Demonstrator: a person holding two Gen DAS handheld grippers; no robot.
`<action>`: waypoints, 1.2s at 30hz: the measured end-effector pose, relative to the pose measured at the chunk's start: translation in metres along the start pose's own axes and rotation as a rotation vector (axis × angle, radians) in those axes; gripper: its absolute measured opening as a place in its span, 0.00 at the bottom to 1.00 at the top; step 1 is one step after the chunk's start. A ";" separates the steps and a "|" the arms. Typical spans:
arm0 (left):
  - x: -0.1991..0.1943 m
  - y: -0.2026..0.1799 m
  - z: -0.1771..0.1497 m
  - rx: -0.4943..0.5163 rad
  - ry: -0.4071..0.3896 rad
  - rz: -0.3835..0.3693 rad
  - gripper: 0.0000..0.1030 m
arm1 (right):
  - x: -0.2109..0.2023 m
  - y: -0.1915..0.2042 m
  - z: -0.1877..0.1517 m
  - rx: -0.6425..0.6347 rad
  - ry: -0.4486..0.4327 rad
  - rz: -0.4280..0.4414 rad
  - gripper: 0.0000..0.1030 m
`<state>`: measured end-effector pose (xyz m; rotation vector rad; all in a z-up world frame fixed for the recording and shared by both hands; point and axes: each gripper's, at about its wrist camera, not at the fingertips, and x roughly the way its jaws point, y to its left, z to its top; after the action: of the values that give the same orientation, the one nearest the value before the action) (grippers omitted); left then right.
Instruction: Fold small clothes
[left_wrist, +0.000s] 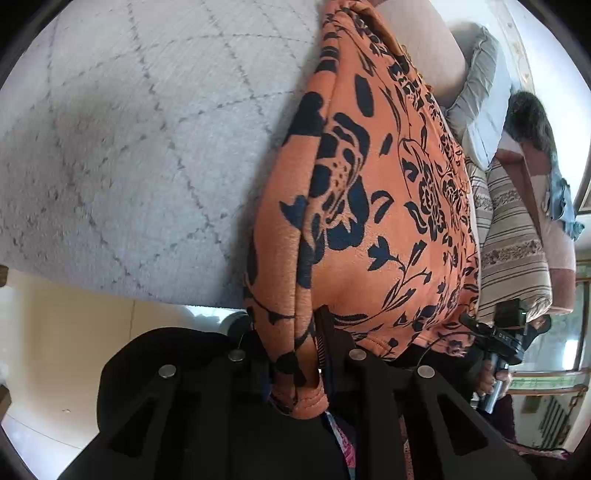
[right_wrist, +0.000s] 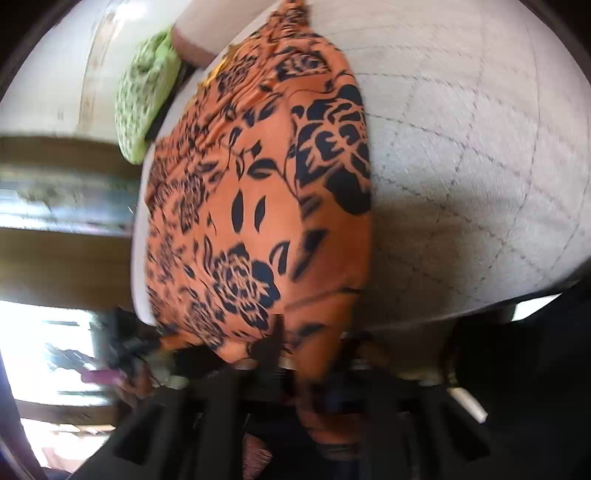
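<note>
An orange garment with a black flower print (left_wrist: 369, 206) hangs stretched over a grey quilted surface (left_wrist: 129, 147). My left gripper (left_wrist: 295, 354) is shut on a bunched hem of the garment, which runs up and away between its black fingers. In the right wrist view the same garment (right_wrist: 258, 206) fills the middle, and my right gripper (right_wrist: 310, 365) is shut on its near edge; this view is blurred. The right gripper with the hand holding it also shows in the left wrist view (left_wrist: 498, 343), at the garment's other corner.
A grey quilted surface (right_wrist: 461, 166) lies beside the garment. A striped cushion (left_wrist: 513, 240), a grey pillow (left_wrist: 476, 92) and a pink sofa back stand on the far side. A green patterned cloth (right_wrist: 144, 99) lies beyond the garment. A cream floor (left_wrist: 74, 325) lies below.
</note>
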<state>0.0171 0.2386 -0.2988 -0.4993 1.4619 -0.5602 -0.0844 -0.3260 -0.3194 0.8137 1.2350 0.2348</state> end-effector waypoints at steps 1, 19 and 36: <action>-0.001 -0.005 -0.001 0.020 -0.007 0.021 0.20 | -0.003 0.005 -0.002 -0.022 0.002 -0.003 0.10; -0.120 -0.138 0.128 0.135 -0.364 -0.273 0.10 | -0.109 0.067 0.113 -0.068 -0.370 0.469 0.08; -0.005 -0.089 0.333 -0.234 -0.430 -0.136 0.22 | 0.012 -0.035 0.347 0.377 -0.385 0.412 0.27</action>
<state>0.3452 0.1652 -0.2218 -0.8524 1.0899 -0.3592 0.2238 -0.4899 -0.3184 1.3722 0.7473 0.1667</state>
